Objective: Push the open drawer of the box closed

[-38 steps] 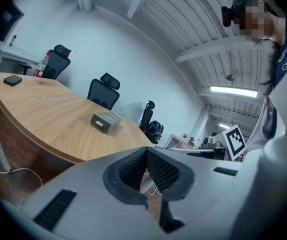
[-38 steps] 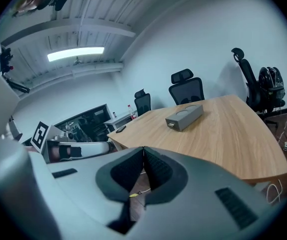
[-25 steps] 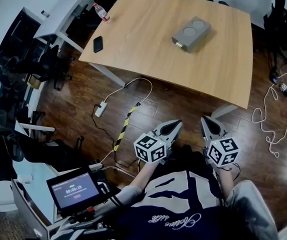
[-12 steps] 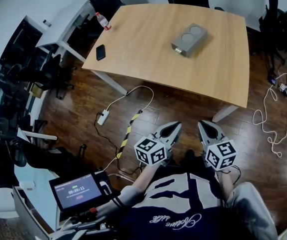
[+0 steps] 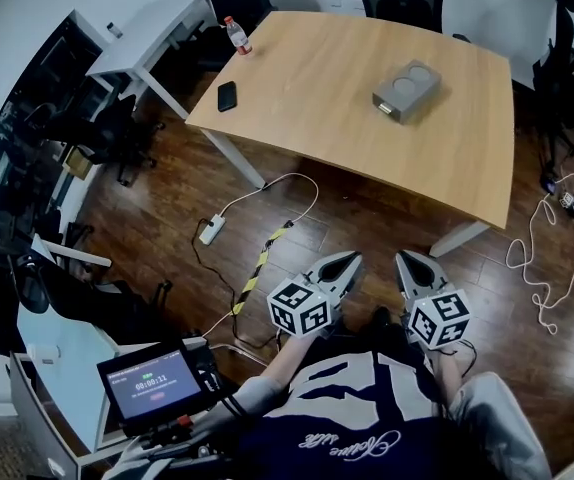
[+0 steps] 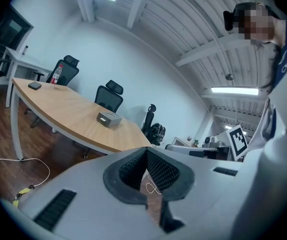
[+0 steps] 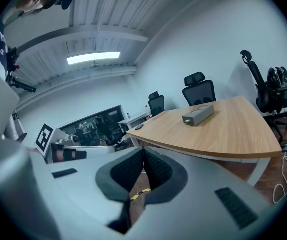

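On the table (image 5: 317, 98): box (image 5: 406, 90), toward the far right side.
Left gripper (image 5: 351, 257): jaws pressed together, nothing between, well apart from box.
Right gripper (image 5: 405, 259): tips meeting, empty, just beside the left one.

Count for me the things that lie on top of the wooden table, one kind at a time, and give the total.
Grey box: 1
Black phone: 1
Plastic bottle: 1
Total: 3
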`<state>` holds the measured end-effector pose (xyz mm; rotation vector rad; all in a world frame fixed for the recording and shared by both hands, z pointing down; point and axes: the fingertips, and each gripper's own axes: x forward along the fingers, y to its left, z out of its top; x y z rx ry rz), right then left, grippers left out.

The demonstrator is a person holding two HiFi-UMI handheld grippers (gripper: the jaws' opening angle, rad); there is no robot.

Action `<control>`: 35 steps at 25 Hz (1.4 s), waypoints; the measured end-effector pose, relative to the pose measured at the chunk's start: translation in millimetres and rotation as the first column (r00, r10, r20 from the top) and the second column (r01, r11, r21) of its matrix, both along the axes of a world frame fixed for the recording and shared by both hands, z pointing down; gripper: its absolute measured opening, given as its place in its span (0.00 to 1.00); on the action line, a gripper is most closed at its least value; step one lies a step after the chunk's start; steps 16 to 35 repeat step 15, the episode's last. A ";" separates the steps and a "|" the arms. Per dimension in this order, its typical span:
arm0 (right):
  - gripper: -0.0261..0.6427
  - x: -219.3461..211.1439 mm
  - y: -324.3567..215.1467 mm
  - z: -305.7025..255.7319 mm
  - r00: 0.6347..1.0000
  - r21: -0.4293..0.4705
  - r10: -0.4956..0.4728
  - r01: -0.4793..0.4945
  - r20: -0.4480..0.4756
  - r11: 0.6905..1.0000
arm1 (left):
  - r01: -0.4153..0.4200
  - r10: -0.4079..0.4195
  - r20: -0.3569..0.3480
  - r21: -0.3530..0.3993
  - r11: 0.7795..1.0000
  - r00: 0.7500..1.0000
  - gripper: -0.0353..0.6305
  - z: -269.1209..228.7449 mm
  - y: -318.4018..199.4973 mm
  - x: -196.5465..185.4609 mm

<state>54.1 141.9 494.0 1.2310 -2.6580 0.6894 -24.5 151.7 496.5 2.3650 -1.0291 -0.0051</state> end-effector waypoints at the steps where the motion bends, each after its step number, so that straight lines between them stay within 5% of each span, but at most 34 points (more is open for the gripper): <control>1: 0.04 -2.2 2.7 -1.4 1.000 -0.001 0.000 0.000 -0.003 1.000 | 0.000 0.000 -0.004 -0.002 1.000 1.000 0.06 -0.7 2.9 -2.1; 35: 0.04 -10.0 33.2 5.3 0.999 -0.030 0.003 -0.004 -0.033 1.000 | -0.020 0.020 -0.020 -0.022 1.000 1.000 0.06 7.5 25.9 -6.1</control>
